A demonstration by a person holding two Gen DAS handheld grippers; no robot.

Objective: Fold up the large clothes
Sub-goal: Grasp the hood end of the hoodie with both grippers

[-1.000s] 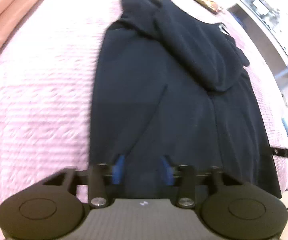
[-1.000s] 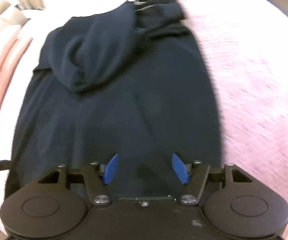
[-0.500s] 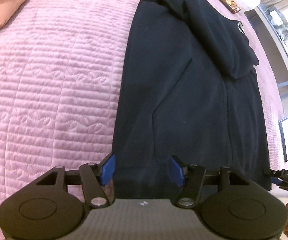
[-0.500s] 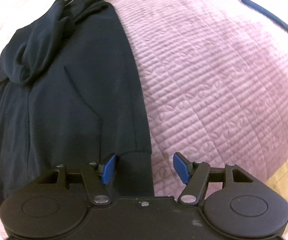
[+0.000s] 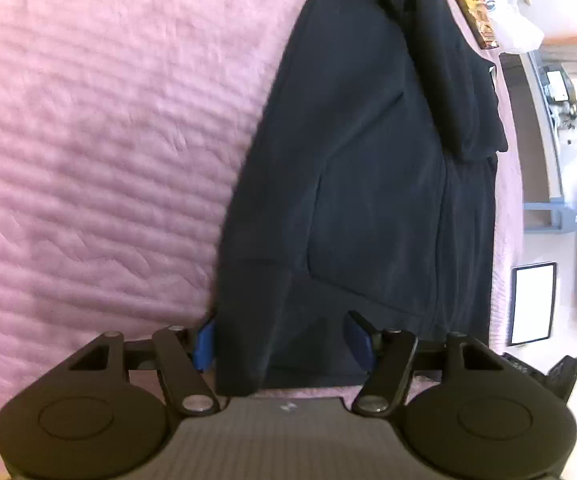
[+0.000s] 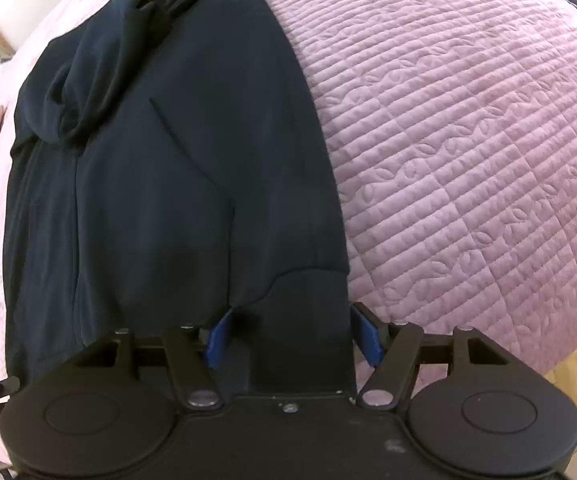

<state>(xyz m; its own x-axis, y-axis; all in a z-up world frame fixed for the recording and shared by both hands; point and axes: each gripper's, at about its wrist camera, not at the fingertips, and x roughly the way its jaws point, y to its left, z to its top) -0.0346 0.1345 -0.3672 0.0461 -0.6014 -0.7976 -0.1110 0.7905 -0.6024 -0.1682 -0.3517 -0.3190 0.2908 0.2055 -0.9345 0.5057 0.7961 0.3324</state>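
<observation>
Lengthwise on the pink quilt (image 6: pixel 468 140) of the bed, the dark hoodie (image 6: pixel 160 168) is laid flat, sleeves folded in and hood (image 6: pixel 84 92) turned down over the back, so that a narrow strip is presented. Its near hem is straddled at one corner by the left gripper (image 5: pixel 280 340) and at the other by the right gripper (image 6: pixel 292 332). Both are held wide open, nothing yet clamped, judged ready for lifting the hem toward the hood.

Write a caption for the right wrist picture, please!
Open right gripper straddles the near corner of a dark hoodie on a pink quilt.
</observation>
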